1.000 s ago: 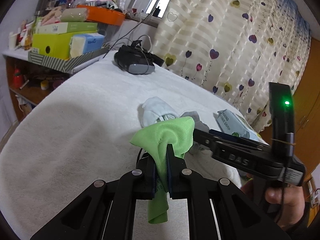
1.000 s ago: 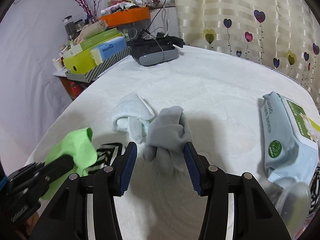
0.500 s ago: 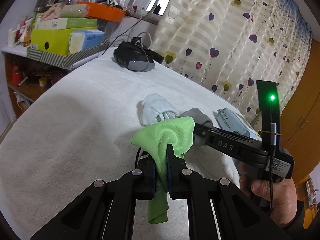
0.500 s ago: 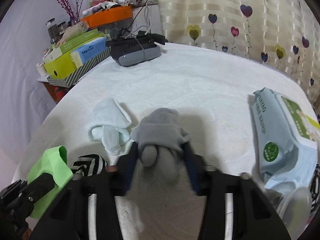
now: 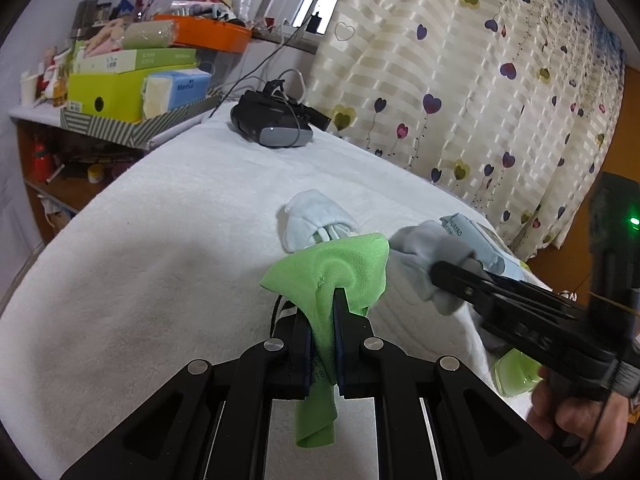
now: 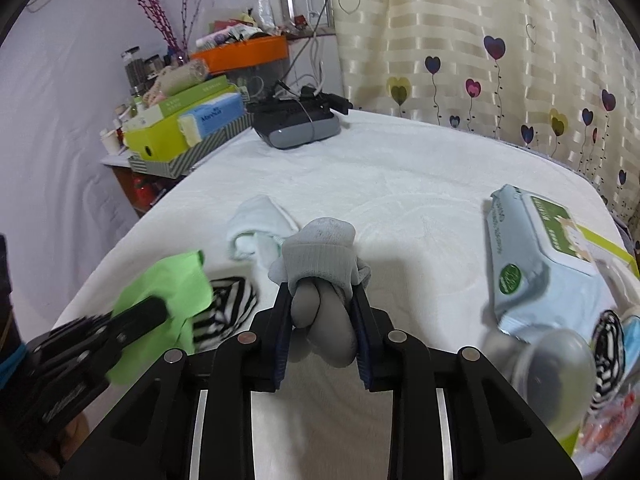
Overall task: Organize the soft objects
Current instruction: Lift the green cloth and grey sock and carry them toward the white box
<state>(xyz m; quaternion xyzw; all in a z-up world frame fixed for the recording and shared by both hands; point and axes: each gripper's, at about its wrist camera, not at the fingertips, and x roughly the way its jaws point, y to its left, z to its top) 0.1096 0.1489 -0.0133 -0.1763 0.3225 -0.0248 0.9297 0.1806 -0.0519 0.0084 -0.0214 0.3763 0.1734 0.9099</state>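
Note:
My left gripper is shut on a green cloth, held above the white blanket; the cloth also shows in the right wrist view. My right gripper is shut on a rolled grey sock and holds it lifted off the blanket; the sock also shows in the left wrist view. A pale blue sock bundle lies on the blanket just beyond, and it shows in the left wrist view. A black-and-white striped sock lies under the green cloth.
A wet-wipes pack lies at the right, with a clear lid and clutter near it. A grey headset sits at the far edge. A shelf with boxes and an orange tray stands left.
My right gripper has closed on the grey sock and lifted it off the blanket. My left gripper still holds the green cloth, barely moved.

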